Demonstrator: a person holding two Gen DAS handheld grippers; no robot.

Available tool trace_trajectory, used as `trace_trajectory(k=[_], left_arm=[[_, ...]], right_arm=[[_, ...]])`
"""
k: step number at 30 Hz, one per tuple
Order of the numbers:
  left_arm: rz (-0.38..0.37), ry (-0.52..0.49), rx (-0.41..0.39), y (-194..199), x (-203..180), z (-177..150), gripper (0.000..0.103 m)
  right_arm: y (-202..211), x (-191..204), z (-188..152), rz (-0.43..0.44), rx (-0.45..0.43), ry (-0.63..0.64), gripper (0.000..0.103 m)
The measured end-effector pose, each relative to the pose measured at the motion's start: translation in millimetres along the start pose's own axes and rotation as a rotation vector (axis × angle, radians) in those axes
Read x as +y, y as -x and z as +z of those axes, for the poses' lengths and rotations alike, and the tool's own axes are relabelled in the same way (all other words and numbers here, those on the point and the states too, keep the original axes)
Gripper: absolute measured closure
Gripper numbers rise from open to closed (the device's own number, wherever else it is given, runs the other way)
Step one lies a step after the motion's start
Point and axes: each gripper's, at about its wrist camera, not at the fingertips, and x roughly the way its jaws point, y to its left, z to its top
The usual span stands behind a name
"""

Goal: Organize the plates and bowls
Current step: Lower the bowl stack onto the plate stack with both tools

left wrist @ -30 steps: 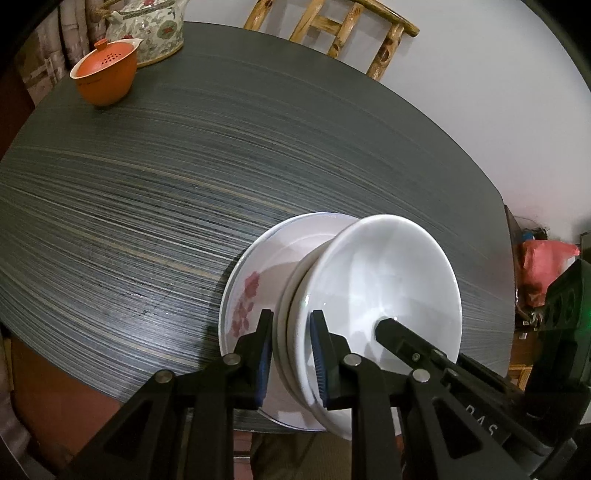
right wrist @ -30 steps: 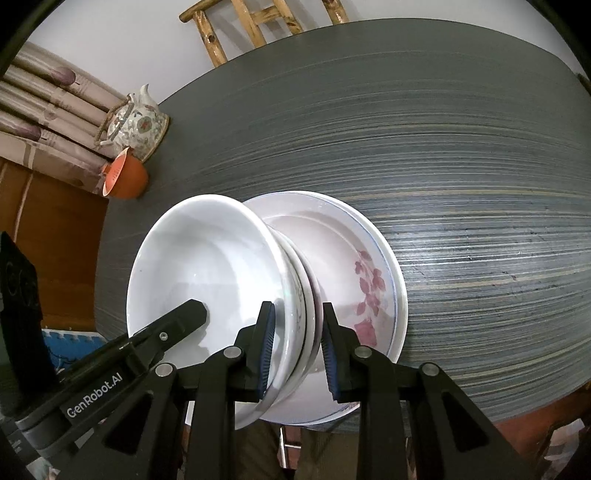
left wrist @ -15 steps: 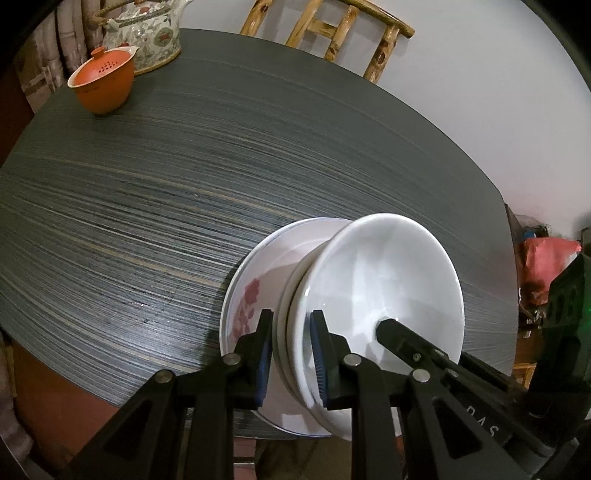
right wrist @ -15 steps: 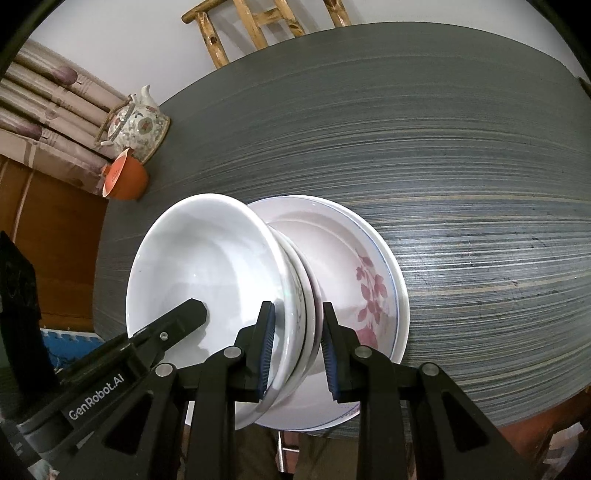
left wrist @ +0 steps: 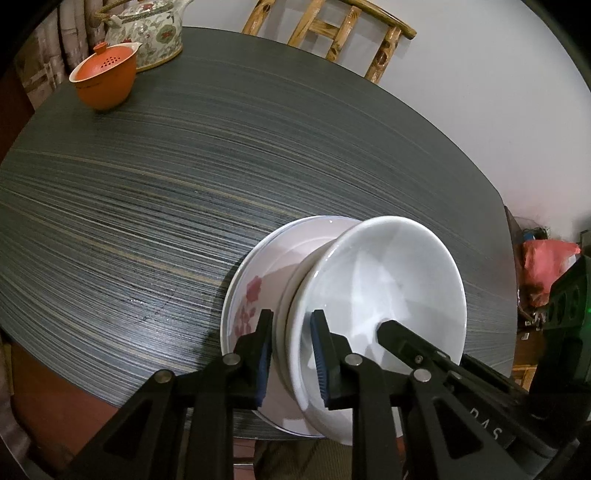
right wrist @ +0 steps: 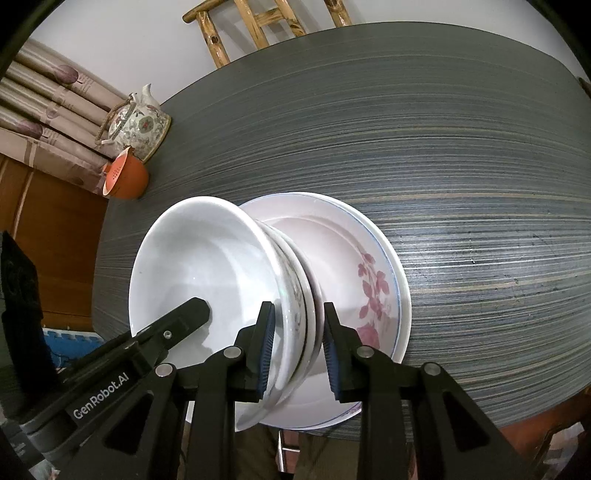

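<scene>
The left gripper [left wrist: 291,354] sits at the bottom middle of its picture. Its blue pads [left wrist: 263,363] squeeze the near rim of a stack of white bowls [left wrist: 384,288]. The right gripper [right wrist: 297,347] sits at the bottom middle of its own picture. It pinches the rim of the same stack from the other side, with one finger inside the top bowl and one outside. In each picture the other gripper's black finger pokes into the top bowl from a lower corner.

The bowls are nested in each other. The stack fills the lower middle of both pictures. It sits in a wide plate with red flowers [right wrist: 373,291] and a thin blue line round its rim. The plate lies at the near edge of the dark striped table [left wrist: 166,177].

Far off, in the upper left of both pictures, stand an orange cup with a lid [left wrist: 105,79] and a flowered teapot [left wrist: 147,33], side by side. A wooden chair [left wrist: 332,33] stands behind the table at the top.
</scene>
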Motion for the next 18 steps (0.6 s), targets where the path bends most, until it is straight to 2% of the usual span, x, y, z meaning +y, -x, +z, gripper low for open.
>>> trace_trajectory(k=[14, 18], left_arm=[[0.018, -0.02, -0.023, 1.5, -9.6, -3.5, 0.081], [0.023, -0.027, -0.028, 1.6, -11.2, -3.9, 0.081]], right_arm=[[0.2, 2.2, -2.3, 0.014, -0.005, -0.01, 0.072], [-0.5, 4.5, -2.3, 0.023, -0.008, -0.011, 0.067]])
